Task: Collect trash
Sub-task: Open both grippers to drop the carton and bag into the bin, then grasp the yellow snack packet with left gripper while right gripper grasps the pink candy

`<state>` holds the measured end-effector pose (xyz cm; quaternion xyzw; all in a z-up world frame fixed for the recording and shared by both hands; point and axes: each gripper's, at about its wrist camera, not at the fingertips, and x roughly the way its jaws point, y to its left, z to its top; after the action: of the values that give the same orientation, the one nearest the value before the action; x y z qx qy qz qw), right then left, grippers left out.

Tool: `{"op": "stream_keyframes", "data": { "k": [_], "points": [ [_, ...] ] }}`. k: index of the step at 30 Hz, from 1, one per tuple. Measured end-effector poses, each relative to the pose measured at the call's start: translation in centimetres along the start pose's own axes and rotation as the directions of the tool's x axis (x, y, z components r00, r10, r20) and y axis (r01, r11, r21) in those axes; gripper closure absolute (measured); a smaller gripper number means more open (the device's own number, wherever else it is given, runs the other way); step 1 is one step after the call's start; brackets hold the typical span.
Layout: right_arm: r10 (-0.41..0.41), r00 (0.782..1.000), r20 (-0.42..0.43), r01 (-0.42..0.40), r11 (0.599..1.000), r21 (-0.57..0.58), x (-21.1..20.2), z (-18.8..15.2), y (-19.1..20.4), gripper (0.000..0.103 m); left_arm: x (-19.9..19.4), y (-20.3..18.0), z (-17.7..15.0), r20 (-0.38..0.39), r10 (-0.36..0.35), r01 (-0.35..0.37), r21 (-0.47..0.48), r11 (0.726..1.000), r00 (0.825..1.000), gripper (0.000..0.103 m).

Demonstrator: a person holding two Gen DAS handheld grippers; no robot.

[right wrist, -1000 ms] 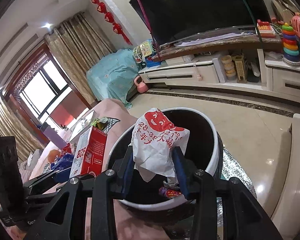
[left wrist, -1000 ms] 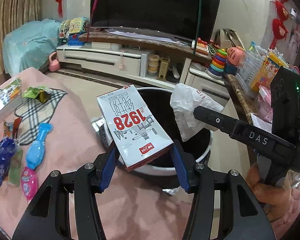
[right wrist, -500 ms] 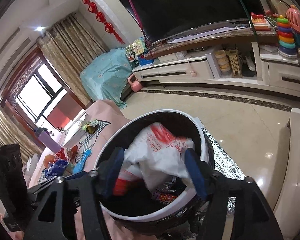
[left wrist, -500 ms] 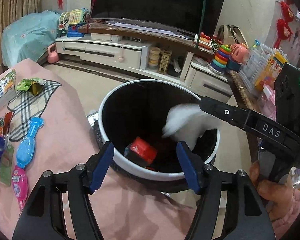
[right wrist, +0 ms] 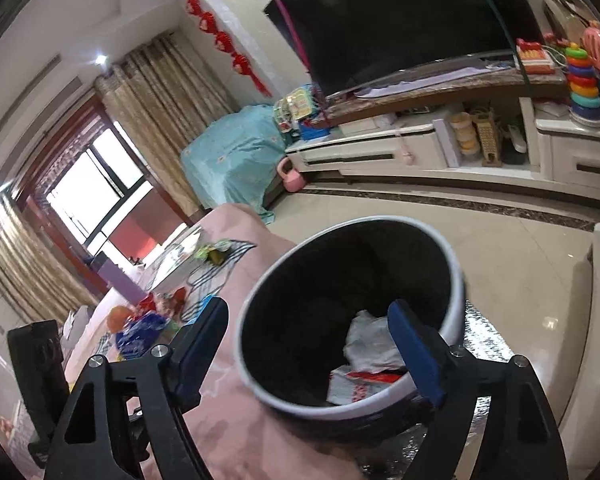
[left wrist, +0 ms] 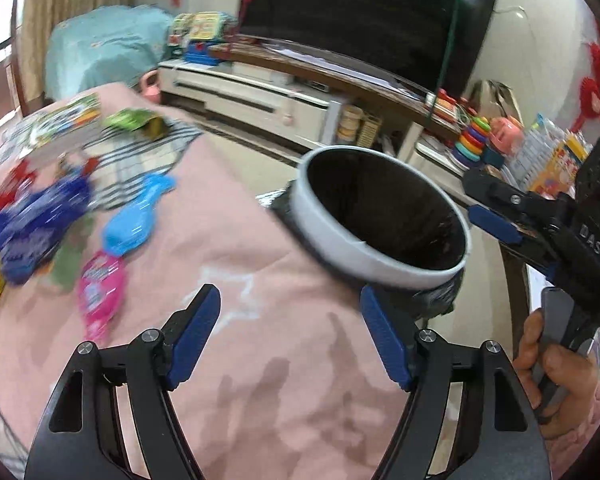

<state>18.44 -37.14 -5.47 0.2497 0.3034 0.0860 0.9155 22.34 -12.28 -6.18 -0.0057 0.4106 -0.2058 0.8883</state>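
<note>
Left wrist view: the left gripper (left wrist: 290, 336), black frame with blue pads, sits at lower centre over a pink blanket-covered surface (left wrist: 236, 248). Jaws wide and opening, nothing between them.

The round black trash bin with a white rim (left wrist: 374, 262) is at centre right, just beyond the right-hand pad. Its inside reads as plain black here; contents cannot be made out. The bin's lower body is cut off by the blanket edge and the gripper finger.

Left third of the frame is motion-blurred: a light blue plastic wrapper (left wrist: 136, 216), a pink snack packet (left wrist: 100, 294), a dark blue crinkled bag (left wrist: 36, 226), a green packet (left wrist: 134, 120) on a checked cloth. Print unreadable.

At right edge, the right gripper (left wrist: 496, 208) enters from the side, held by a person's hand (left wrist: 556, 380), partly cropped.

Right wrist view: the right gripper (right wrist: 310, 350) at lower centre, jaws wide and opening, empty; its pads straddle the bin's near rim (right wrist: 300, 406) without touching it as far as can be told. Inside the bin, a crumpled white bag with red print (right wrist: 366, 360) lies at the bottom, partly hidden behind the right-hand pad. At lower left a black block, likely the left gripper's body, is mostly cropped.
</note>
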Motion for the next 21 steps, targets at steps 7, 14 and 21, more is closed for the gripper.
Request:
{"op": "stream_keyframes", "data": {
  "k": [7, 14, 21],
  "points": [
    [0.047, 0.998, -0.033, -0.049, 0.996, -0.075, 1.2, -2.2, 4.5, 0.015, -2.6, 5.0, -2.6, 0.017, 0.059, -0.057, -0.107, 0.993, 0.998, 0.029],
    [0.087, 0.992, -0.095, -0.098, 0.988, -0.117, 2.8, -4.3, 7.8, 0.015, -4.6, 10.2, -5.1, 0.011, 0.119, -0.114, -0.207, 0.972, 0.993, 0.029],
    [0.108, 0.98, -0.165, -0.134, 0.979, -0.154, 4.7, -6.9, 10.9, 0.015, -5.9, 13.5, -6.1, 0.022, 0.155, -0.144, -0.27, 0.952, 0.988, 0.029]
  ]
}}
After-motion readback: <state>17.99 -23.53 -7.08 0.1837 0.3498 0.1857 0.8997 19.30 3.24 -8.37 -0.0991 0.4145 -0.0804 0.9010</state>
